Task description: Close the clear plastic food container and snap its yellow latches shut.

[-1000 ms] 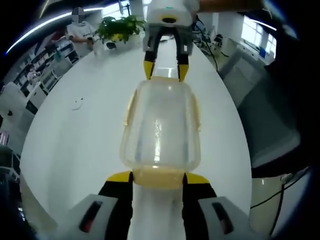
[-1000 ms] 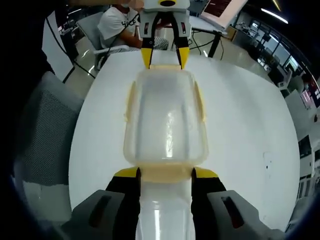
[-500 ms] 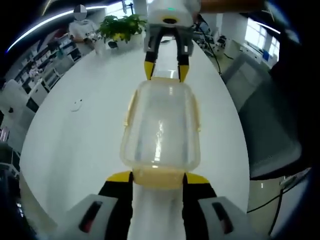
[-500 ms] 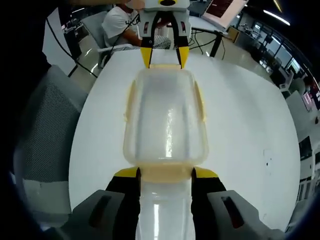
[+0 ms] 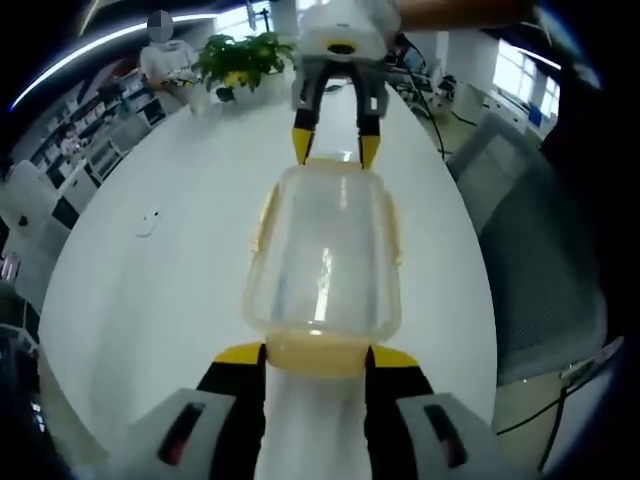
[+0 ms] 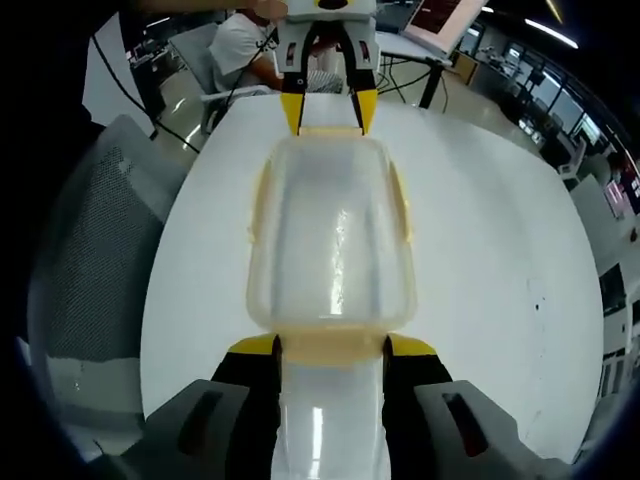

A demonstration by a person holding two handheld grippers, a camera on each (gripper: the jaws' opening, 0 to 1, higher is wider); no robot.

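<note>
Evidently the clear container [image 5: 322, 255] lies lid-up on the white worktop [image 5: 170, 270], bracketed end to end by both grippers. From the left gripper view, the left gripper [image 5: 316, 357] has its fingers spread apart astride the near yellow latch [image 5: 318, 353]; the right gripper [image 5: 337, 150] mirrors it at the far end, fingers likewise parted. That placement looks meant to steady the box while the end latches are pressed home. From the right gripper view, the side latches [image 6: 262, 205] appear folded against the walls. Around it: a potted plant [image 5: 240, 55], a grey mesh chair [image 6: 95, 250], and a seated person [image 6: 240, 45] beyond.
</note>
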